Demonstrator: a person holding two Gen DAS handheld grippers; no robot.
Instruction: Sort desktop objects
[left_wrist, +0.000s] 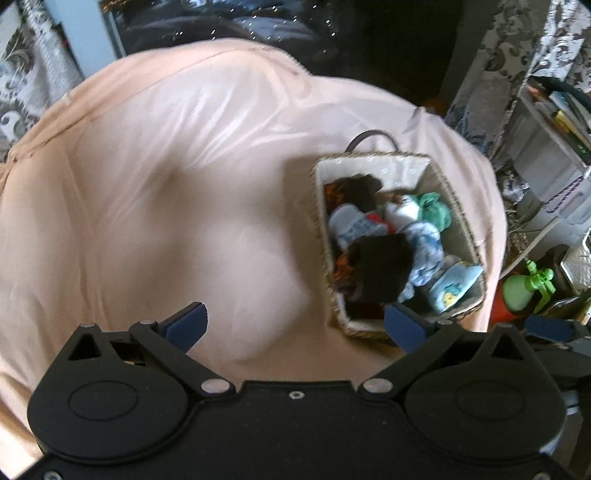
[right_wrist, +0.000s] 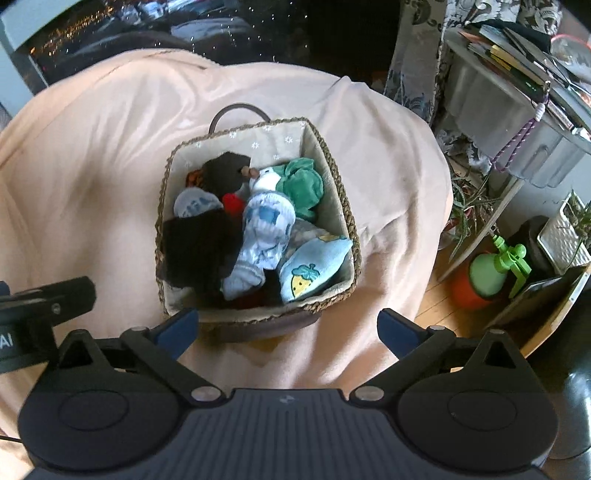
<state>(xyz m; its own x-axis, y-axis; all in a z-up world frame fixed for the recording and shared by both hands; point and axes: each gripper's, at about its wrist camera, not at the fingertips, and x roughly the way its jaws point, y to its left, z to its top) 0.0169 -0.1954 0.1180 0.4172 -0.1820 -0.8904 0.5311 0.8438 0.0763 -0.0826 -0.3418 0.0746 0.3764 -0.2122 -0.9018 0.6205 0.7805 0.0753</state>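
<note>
A peach cloth (right_wrist: 92, 155) drapes the desk, and on it stands a woven basket (right_wrist: 343, 199) with a floral fabric lining and a dark loop handle (right_wrist: 236, 110) at its far end. Left of the basket, the left hand-held gripper (left_wrist: 295, 325) hangs above bare cloth, its blue-padded fingers (left_wrist: 186, 325) spread wide and nothing between them; its right finger shows just over the basket's near corner. The right hand-held gripper (right_wrist: 288, 328) hovers at the basket's near rim, likewise released, jaws wide apart and empty.

Inside the basket lies a jumble of soft items. At its left side sit a dark fuzzy bundle (right_wrist: 195, 251) and, beyond it, a grey sock with blue marks (right_wrist: 195, 205). A black cloth piece (right_wrist: 225, 170) and a small red item (right_wrist: 232, 203) lie toward the far left corner. In the middle rests a white-and-blue patterned sock (right_wrist: 262, 236). A green fabric piece (right_wrist: 303, 184) fills the far right corner, and a light-blue sock with a yellow fruit motif (right_wrist: 314, 269) leans against the near right wall.

Right of the basket, off the desk, a green spray bottle (right_wrist: 495, 269) stands on the wooden floor beside an orange pot (right_wrist: 465, 291); behind it a grey shelf unit (right_wrist: 491, 107) carries stacked books.
</note>
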